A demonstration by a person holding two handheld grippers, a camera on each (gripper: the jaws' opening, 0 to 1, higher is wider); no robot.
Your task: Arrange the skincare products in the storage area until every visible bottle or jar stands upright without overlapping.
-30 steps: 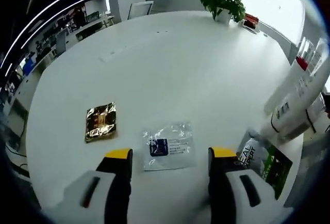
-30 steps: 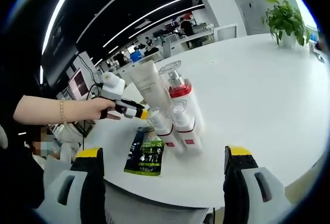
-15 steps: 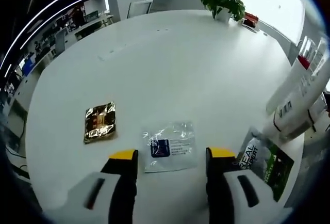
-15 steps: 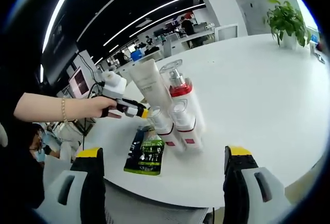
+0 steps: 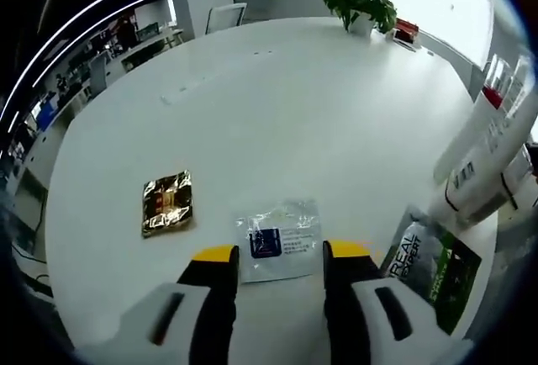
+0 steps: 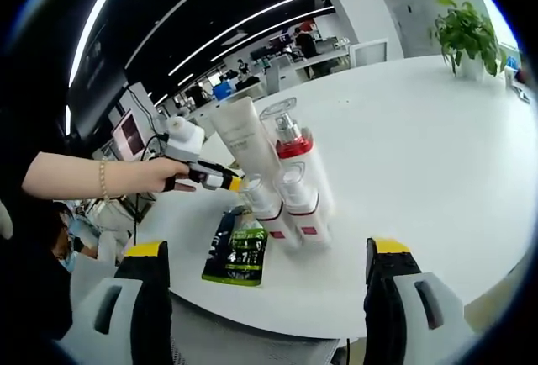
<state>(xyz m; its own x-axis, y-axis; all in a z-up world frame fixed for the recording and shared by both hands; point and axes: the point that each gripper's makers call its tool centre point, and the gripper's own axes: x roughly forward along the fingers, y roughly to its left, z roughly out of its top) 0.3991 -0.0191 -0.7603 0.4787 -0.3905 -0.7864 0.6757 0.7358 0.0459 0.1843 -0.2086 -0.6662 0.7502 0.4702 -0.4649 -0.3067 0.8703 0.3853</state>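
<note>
your left gripper [image 5: 276,254] narrowing over clear sachet [image 5: 278,238], nothing held | right gripper [image 6: 266,251] unchanged, wide | bottles [image 6: 286,182] upright, untouched

I see a white bench [image 5: 277,104]. On it lie a shiny gold packet [image 5: 167,203], a clear sachet [image 5: 277,239] with a blue square, and a black-and-green pouch [image 6: 239,251]. White bottles [image 6: 290,184] carry red bands. My tools [image 6: 265,264] have yellow tips.
</note>
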